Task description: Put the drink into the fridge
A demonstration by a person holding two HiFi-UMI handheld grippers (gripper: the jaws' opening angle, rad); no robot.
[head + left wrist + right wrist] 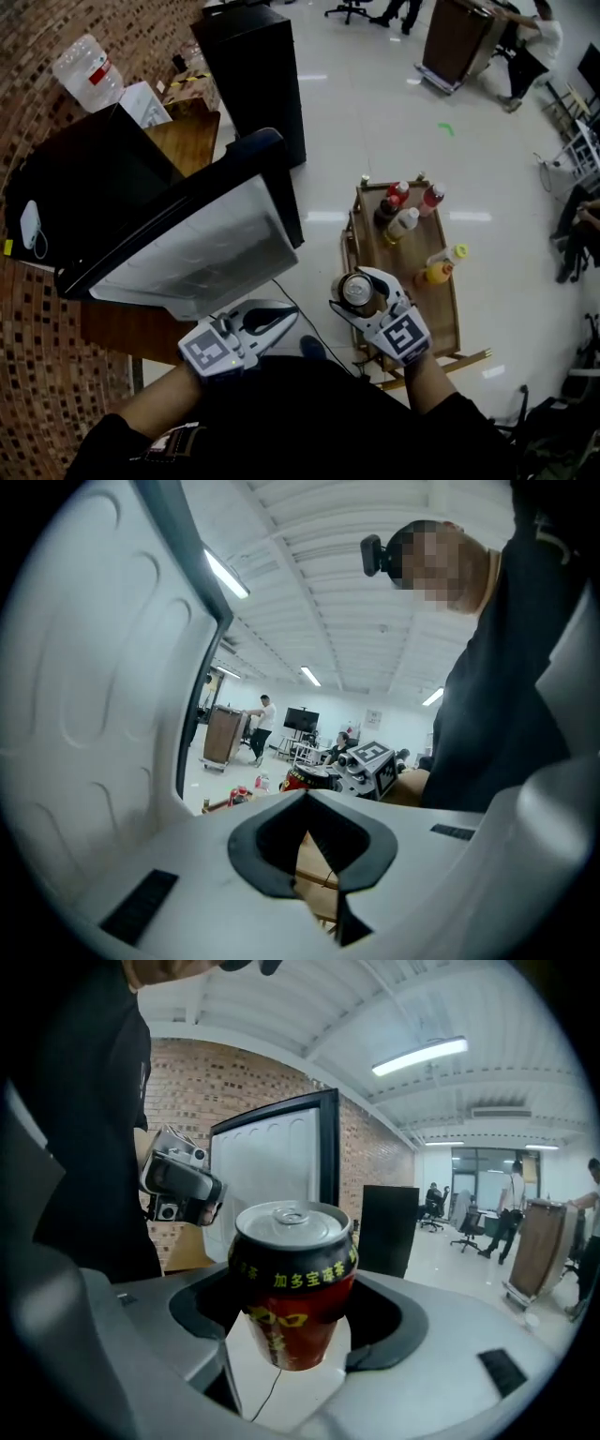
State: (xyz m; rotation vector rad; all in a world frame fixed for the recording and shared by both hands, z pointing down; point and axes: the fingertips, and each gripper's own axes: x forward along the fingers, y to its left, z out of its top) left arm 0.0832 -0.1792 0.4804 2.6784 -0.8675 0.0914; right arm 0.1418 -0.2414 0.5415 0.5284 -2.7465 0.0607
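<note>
A red and black drink can [356, 288] with a silver top stands upright between the jaws of my right gripper [367, 302], which is shut on it and holds it over the near end of a wooden cart. In the right gripper view the can [293, 1283] fills the middle, gripped at its sides by that gripper [294, 1327]. The black fridge [84, 187] stands to the left with its door [202, 248] swung open, the white inner panel facing up. My left gripper [267, 323] hovers just below the door's lower edge, jaws together on nothing. The door panel [84, 714] fills the left gripper view's left side.
A wooden cart [412, 309] on the right carries several bottles [403, 211] at its far end. A black cabinet [253, 66] stands behind the fridge, beside a wooden table [187, 136] and a water jug [86, 73]. People and office chairs occupy the far right.
</note>
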